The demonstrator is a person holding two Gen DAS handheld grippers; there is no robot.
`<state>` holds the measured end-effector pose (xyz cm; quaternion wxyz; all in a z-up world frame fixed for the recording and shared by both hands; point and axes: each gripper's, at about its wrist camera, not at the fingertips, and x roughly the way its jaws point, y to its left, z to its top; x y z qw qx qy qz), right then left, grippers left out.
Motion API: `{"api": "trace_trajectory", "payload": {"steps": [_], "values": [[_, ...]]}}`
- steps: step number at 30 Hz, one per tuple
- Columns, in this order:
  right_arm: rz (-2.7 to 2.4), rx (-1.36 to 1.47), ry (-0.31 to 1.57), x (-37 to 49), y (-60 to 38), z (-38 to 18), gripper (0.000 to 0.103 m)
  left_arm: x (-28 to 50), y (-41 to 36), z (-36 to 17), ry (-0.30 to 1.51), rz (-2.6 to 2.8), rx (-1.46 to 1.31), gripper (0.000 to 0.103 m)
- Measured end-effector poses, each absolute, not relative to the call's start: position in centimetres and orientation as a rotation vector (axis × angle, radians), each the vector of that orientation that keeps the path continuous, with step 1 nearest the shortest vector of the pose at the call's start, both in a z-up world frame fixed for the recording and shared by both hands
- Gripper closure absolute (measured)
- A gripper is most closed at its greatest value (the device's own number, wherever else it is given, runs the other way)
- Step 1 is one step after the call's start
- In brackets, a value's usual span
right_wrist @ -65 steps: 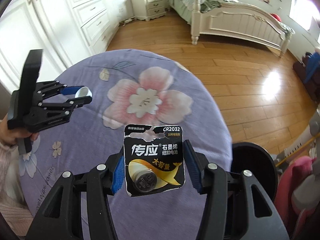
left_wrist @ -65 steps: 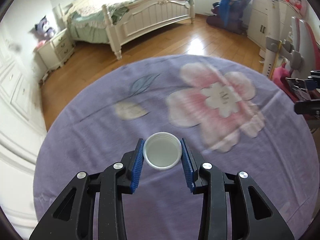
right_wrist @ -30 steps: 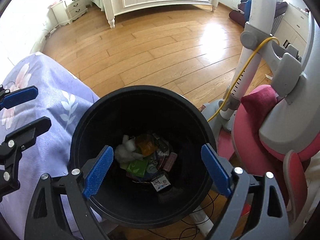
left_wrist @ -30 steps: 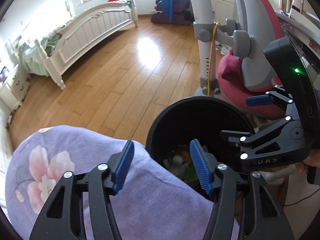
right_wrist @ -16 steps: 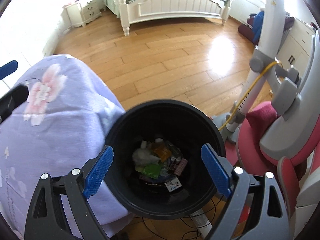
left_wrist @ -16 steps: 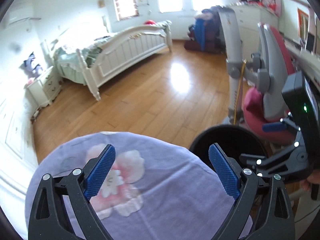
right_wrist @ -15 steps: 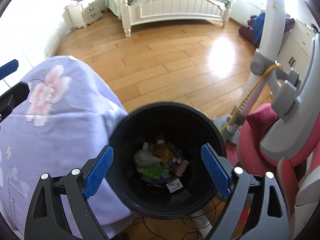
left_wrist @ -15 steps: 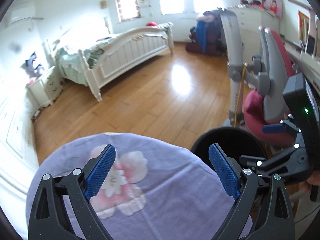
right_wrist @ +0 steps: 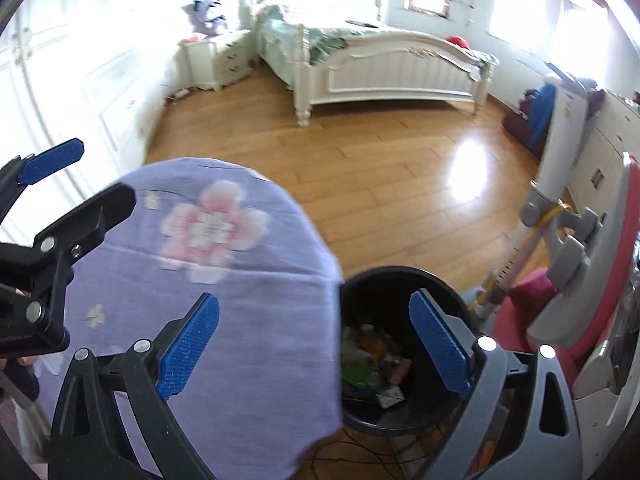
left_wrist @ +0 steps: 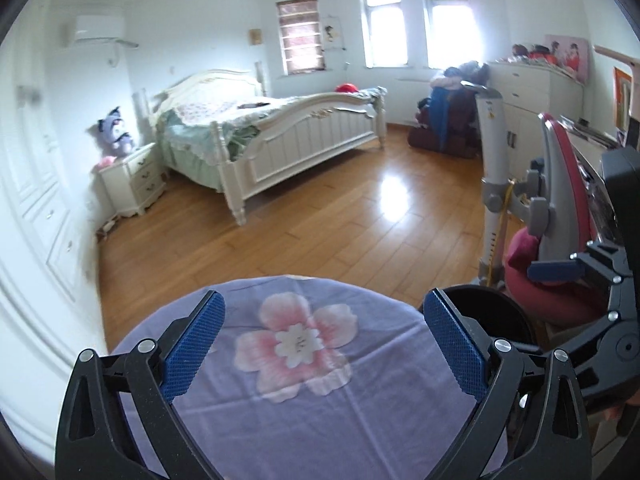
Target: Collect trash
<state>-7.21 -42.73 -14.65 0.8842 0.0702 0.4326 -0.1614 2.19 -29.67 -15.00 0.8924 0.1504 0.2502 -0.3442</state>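
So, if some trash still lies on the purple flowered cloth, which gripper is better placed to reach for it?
Probably the left gripper: it is open and aimed over the purple flowered tablecloth. The right gripper, also open, straddles the cloth's edge and the black round trash bin. No trash shows on the cloth.

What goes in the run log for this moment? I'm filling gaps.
left gripper: open, empty | right gripper: open, empty | trash bin: holds litter | table: purple floral cloth
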Motion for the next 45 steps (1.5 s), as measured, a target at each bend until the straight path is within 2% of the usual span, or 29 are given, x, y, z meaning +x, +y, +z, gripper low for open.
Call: {"api": "trace_trajectory", "payload": {"steps": [8, 19, 28, 45], "values": [[-0.209, 0.205, 0.828, -4.4, -34.1, -13.4, 0.008, 2.3, -19.6, -13.0, 0.528, -0.550, 0.190, 0.005], [-0.108, 0.128, 0.862, -2.3, -24.2, -12.6, 0.008, 2.4, -8.8, -11.9, 0.529, -0.427, 0.064, 0.005], [-0.127, 0.084, 0.857, -2.5, -21.1, -11.8, 0.006, 2.6, -5.2, -10.7, 0.495, -0.423, 0.015, 0.005], [-0.134, 0.085, 0.901, -0.6, -20.1, -13.2, 0.006, 5.3, -4.1, -11.7, 0.520, -0.385, -0.009, 0.005]]}}
